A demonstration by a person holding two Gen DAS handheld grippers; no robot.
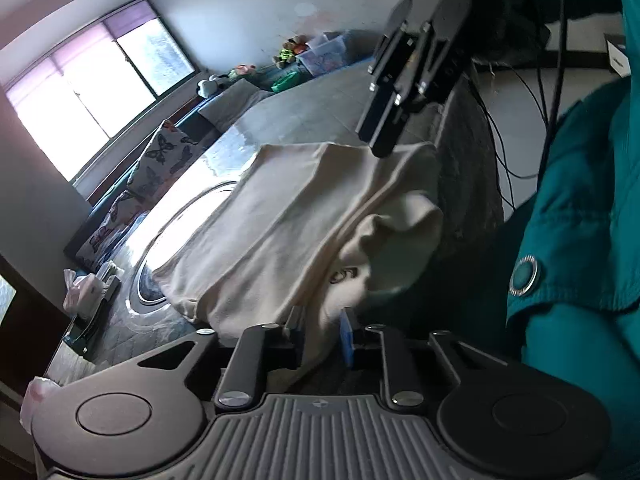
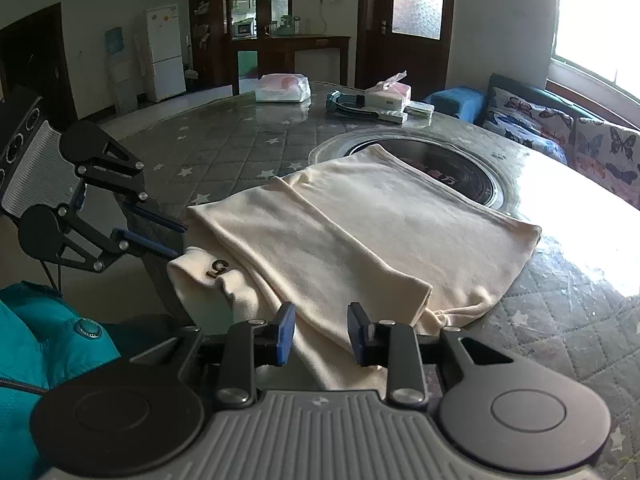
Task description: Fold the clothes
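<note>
Both our hand-held grippers, left (image 1: 322,330) and right (image 2: 320,330), gape unclenched at the cream shirt (image 2: 360,232); its overhanging edge could slide off the counter (image 2: 224,148).

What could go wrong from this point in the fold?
1. The cream garment hangs over the near table edge; with both grippers open around the hem, a shallow grasp may catch only one layer and undo the fold.
2. The loose flap with the small logo droops beside the left gripper and could drag off the table.
3. The right gripper could pull the garment across the glossy round inset, wrinkling it.
</note>
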